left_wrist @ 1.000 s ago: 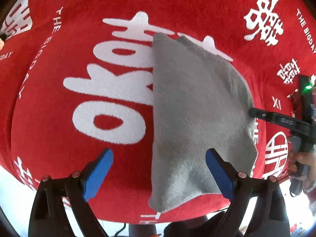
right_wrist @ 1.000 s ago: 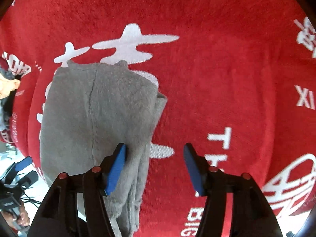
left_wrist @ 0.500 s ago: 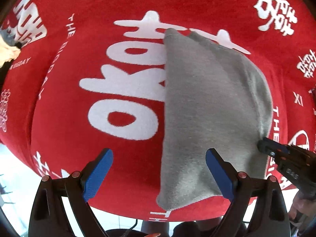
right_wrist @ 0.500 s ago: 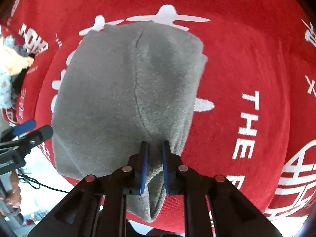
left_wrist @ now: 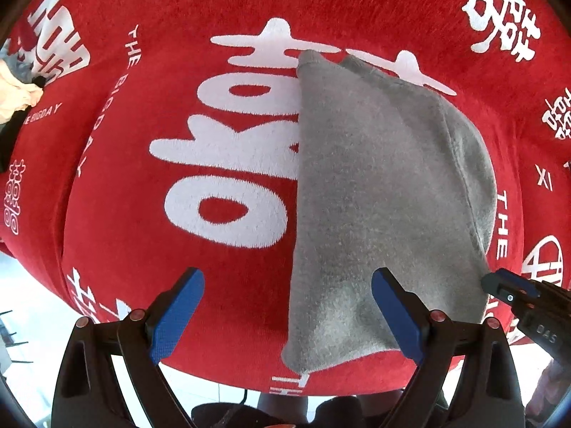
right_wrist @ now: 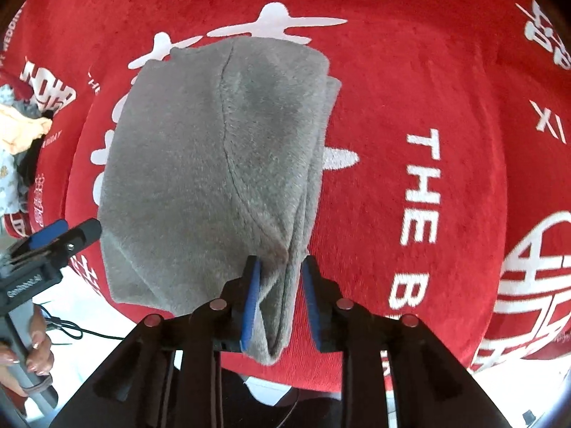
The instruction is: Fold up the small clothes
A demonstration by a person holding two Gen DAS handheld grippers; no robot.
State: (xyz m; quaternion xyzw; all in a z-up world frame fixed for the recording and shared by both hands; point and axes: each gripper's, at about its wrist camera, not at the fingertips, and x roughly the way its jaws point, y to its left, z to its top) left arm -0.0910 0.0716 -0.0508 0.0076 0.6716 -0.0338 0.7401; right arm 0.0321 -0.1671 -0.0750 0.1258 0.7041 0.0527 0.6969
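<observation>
A grey fleece garment [left_wrist: 378,192] lies folded on the red cloth [left_wrist: 142,249] that covers the table. It also shows in the right wrist view [right_wrist: 200,164]. My left gripper [left_wrist: 285,306] is open, its blue pads astride the garment's near left corner, above it. My right gripper [right_wrist: 280,285] has its pads around the garment's near right corner, with a narrow gap between them and the fabric. The right gripper's tip shows in the left wrist view [left_wrist: 510,287]. The left gripper's tip shows in the right wrist view [right_wrist: 60,235].
The red cloth carries large white characters and words. A heap of other small clothes [right_wrist: 18,142] lies at the far left. The table's near edge [left_wrist: 221,381] runs just under both grippers, with white floor beyond.
My right gripper moved over the garment's near right corner and closed on it, then its pads parted a little. My left gripper stayed open and shifted slightly left.
</observation>
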